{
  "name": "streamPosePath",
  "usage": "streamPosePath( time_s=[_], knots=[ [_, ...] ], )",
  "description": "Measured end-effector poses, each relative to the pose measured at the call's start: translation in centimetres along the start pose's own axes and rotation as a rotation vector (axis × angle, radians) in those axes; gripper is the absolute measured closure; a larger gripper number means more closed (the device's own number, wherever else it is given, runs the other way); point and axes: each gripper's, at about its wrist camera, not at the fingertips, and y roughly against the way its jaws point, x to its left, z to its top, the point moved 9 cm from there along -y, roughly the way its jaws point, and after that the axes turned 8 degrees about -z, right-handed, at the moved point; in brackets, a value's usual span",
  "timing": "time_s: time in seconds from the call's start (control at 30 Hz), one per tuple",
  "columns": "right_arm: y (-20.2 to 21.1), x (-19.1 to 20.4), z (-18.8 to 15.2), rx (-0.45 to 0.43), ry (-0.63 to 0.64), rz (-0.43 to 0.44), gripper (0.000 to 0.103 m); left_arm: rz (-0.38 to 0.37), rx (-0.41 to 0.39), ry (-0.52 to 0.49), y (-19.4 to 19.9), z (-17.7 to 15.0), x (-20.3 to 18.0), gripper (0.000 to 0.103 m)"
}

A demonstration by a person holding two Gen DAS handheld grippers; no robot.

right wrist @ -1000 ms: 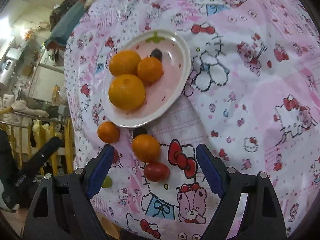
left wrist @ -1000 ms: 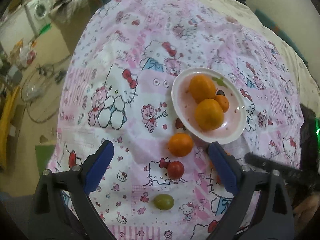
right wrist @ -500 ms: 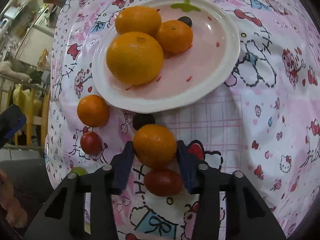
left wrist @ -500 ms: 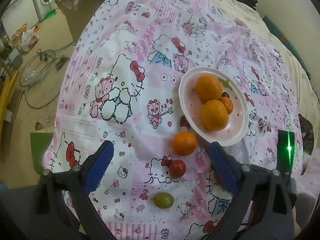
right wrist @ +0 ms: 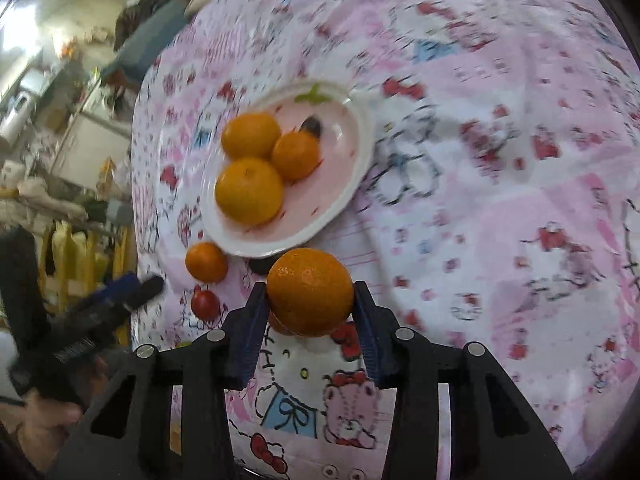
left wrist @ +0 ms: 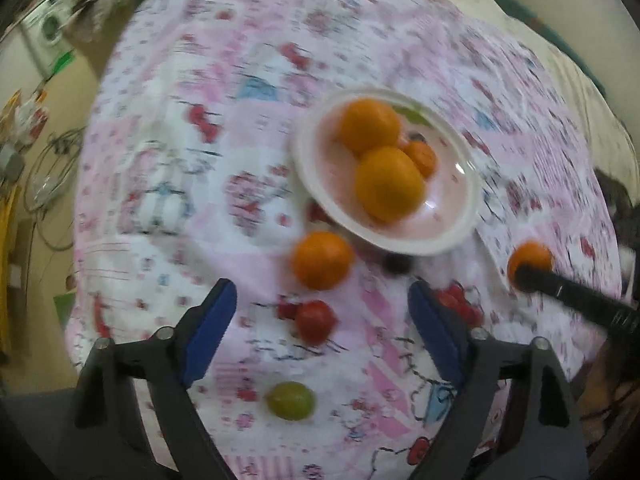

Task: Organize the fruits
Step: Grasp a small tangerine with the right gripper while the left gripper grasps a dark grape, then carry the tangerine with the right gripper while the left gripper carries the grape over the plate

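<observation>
The right gripper (right wrist: 310,312) clamps an orange (right wrist: 309,291) lifted off the patterned bedspread (right wrist: 500,160), evidently bound for the white plate (right wrist: 360,152) just beyond, where three oranges already sit. The left gripper (left wrist: 322,320), holding nothing, is closing its jaws above a red tomato (left wrist: 316,320), likely next; a green grape (left wrist: 290,400) and another orange (left wrist: 322,260) wait loose nearby.

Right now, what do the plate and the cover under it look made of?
Plate: glazed ceramic or melamine, can't tell which; glossy white rim, with a bright glare spot in the left wrist view. Cover: soft printed fabric, matte; it wrinkles and drapes over the edge.
</observation>
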Motion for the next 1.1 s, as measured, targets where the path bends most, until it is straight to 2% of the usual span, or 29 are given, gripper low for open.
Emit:
streamPosePath(
  time_s=[0.03,0.17,0.27,0.4,0.47,0.57,0.67,0.73,1.1],
  knots=[
    [0.4,-0.4,0.2,-0.011,-0.011,0.003,0.059,-0.006,0.009,-0.030,-0.6,-0.4,-1.1,0.023],
    [1.6,-1.8,0.6,-0.029,-0.048,0.017,0.059,-0.033,0.019,-0.110,-2.2,-1.1,-4.6,0.051],
    [1.9,-2.2,0.8,-0.033,-0.076,0.030,0.059,-0.060,0.013,-0.105,-3.1,-0.8,-6.4,0.051],
    [2.8,-2.9,1.3,-0.051,-0.106,0.048,0.059,0.027,0.043,-0.061,-5.2,-0.5,-6.2,0.051],
    [3.1,-3.3,1.5,-0.059,-0.119,0.052,0.059,0.025,0.060,-0.027,-6.3,-0.6,-6.0,0.052],
    [3.1,-3.8,1.8,-0.059,-0.146,0.054,0.059,0.047,0.075,-0.056,-7.6,-0.6,-6.3,0.064],
    [3.0,-4.1,2.0,-0.060,-0.159,0.052,0.059,0.073,0.090,-0.054,-8.7,-0.6,-6.0,0.070],
    [3.0,-4.1,2.1,-0.062,-0.156,0.048,0.059,0.092,0.088,-0.062,-9.0,-0.4,-5.9,0.082],
    [2.8,-3.2,2.5,-0.066,-0.127,0.049,0.059,0.077,0.078,-0.074,-7.0,-0.1,-5.9,0.084]
  ],
)
